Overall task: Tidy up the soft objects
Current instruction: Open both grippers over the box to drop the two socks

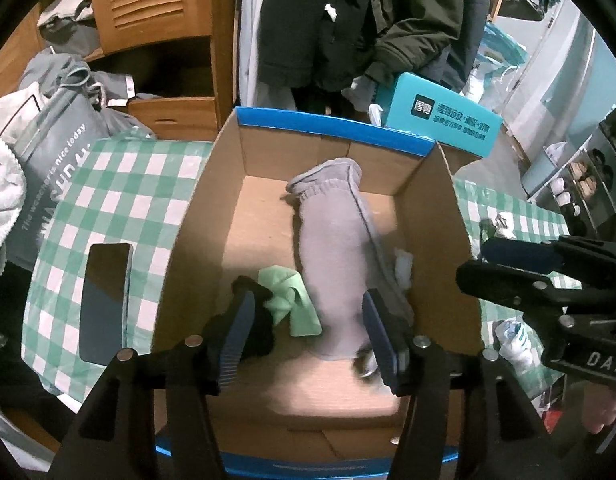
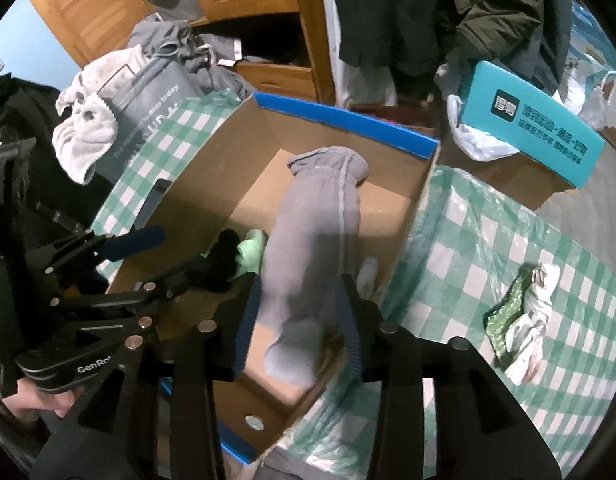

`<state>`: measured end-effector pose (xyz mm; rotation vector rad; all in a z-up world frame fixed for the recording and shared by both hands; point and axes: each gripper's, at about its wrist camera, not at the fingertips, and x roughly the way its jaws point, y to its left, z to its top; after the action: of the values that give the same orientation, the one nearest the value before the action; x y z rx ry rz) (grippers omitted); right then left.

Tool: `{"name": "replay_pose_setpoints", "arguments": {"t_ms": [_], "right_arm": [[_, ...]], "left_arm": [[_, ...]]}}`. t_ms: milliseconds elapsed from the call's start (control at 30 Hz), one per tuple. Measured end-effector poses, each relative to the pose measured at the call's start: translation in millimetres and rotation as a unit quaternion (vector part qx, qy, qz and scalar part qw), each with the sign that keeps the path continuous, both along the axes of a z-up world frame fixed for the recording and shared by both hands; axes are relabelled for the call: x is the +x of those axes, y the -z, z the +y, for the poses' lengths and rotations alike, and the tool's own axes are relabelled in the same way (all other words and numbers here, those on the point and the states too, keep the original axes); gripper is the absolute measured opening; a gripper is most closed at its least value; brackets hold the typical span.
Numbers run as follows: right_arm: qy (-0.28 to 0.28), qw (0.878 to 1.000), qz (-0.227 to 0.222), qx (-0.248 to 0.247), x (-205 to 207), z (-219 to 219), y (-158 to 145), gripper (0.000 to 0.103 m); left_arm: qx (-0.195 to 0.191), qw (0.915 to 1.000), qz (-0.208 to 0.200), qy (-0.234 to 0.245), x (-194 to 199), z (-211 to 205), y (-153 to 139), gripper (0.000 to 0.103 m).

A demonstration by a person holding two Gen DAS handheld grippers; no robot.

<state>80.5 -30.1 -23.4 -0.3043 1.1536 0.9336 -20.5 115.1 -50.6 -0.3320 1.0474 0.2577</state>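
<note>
**Sock dropped into the box, both grips let go**

Left wrist view: my left gripper (image 1: 308,332) stands released, its pads clear of the grey sock (image 1: 340,264) that lies lengthwise on the floor of the cardboard box (image 1: 440,240). The sock's toe sits beside the right-hand finger; a green cloth (image 1: 291,300) and a black sock (image 1: 255,320) lie by the left-hand finger.

Right wrist view: my right gripper (image 2: 299,328) straddles the sock's toe (image 2: 303,280) with the fingers parted; the blur stops me seeing contact, but I judge it released. The sock looks light, limp and not slippery; it would fold if lifted. I'd pinch it mid-length or at the ribbed cuff (image 2: 328,164), beyond the fingertips.
</note>
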Motion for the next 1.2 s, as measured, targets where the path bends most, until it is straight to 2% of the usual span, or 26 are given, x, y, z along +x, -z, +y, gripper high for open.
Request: {"name": "replay_pose_setpoints", "arguments": {"t_ms": [100,600,667,733,1200], "right_arm": [[0.011,1.000,-0.004,0.003,3.2,-8.0,-3.2,0.051],[0.060,0.998,-0.003,0.010,21.5,-58.6,-3.5,0.057],[0.066,0.998,-0.002,0.011,24.5,-66.6,-3.0,0.059],[0.075,0.997,-0.001,0.011,27.8,-74.6,-1.6,0.068],[0.129,0.992,-0.009,0.002,54.7,-136.8,9.6,0.068]], "left_arm": [[-0.002,1.0000,-0.002,0.007,1.8,-5.8,-1.2,0.058],[-0.008,0.9995,-0.011,0.028,12.5,-34.9,-9.2,0.063],[-0.011,0.9994,-0.012,0.030,14.3,-38.9,-9.7,0.067],[-0.012,0.9992,-0.011,0.036,17.6,-45.3,-9.4,0.069],[-0.019,0.9961,-0.012,0.085,44.3,-97.7,-10.9,0.069]]}}
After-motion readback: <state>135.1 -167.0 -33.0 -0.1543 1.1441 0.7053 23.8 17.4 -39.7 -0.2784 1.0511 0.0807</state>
